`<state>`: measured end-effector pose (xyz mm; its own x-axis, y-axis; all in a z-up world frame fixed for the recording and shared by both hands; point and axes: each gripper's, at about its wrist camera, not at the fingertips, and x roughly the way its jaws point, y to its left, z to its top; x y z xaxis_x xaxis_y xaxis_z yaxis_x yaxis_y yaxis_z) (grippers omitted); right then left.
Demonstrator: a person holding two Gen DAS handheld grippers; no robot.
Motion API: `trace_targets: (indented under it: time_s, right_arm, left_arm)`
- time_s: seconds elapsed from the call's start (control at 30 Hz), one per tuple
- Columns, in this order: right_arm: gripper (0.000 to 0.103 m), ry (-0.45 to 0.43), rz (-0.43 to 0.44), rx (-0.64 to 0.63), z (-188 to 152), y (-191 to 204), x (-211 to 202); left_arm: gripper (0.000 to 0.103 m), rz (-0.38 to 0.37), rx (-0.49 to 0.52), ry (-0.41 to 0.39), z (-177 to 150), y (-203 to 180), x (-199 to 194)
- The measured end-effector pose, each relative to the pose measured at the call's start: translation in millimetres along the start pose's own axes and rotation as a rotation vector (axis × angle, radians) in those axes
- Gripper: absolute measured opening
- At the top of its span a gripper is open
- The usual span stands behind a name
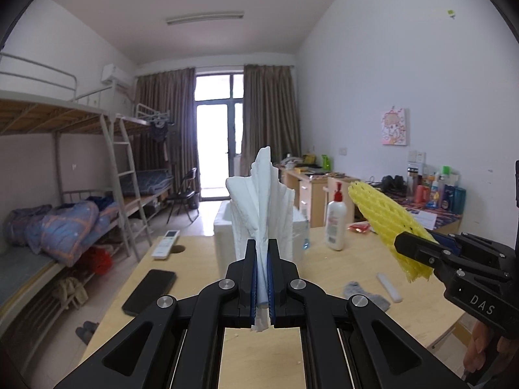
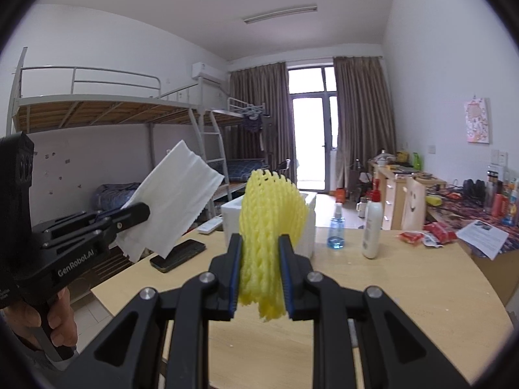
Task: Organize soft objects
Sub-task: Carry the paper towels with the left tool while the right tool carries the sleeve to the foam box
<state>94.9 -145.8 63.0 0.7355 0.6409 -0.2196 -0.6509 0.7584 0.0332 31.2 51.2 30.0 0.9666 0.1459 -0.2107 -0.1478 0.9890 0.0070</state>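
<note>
Both claws are clenched on something soft and held up above the wooden table: the left gripper pinches a folded white tissue that fans upward at twelve o'clock from its jaws, and the right gripper squeezes a yellow foam net, which also rises at twelve o'clock. A white foam box stands on the table just behind both loads, and I'd guess that is where they are headed. The tissue looks the likelier to go wrong: it is caught only by a thin bunched strip near its lower end, so a quick swing could let it slide out or tear, and its tall loose top might snag the box rim. The net is springy and bulges past the pads, so it may pop out of the box when let go. With the two tools this near each other, at three o'clock and nine o'clock of one another, they could also knock together over the box. Only the left view shows the grey sock and a small white strip lying on the table at about four o'clock; only the right view shows the blue spray bottle and the tissue's broad flat face.
</note>
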Motion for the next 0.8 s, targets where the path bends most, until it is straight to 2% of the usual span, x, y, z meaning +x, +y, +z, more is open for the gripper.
trace_targets:
  time_s: [0.3,0.57,0.8]
  right_arm:
    - [0.026,0.024,0.041,-0.018,0.5,9.1,18.0]
    - [0.026,0.055,0.049,-0.021,-3.5,11.5,28.4]
    - [0.026,0.090,0.029,-0.012,4.2,0.7,49.5]
  left_arm:
    - [0.005,0.031,-0.025,0.021,-5.2,9.0,5.5]
    - [0.005,0.014,-0.017,0.035,-7.1,10.5,15.6]
    - [0.005,-0.010,-0.014,0.059,5.8,14.2,44.6]
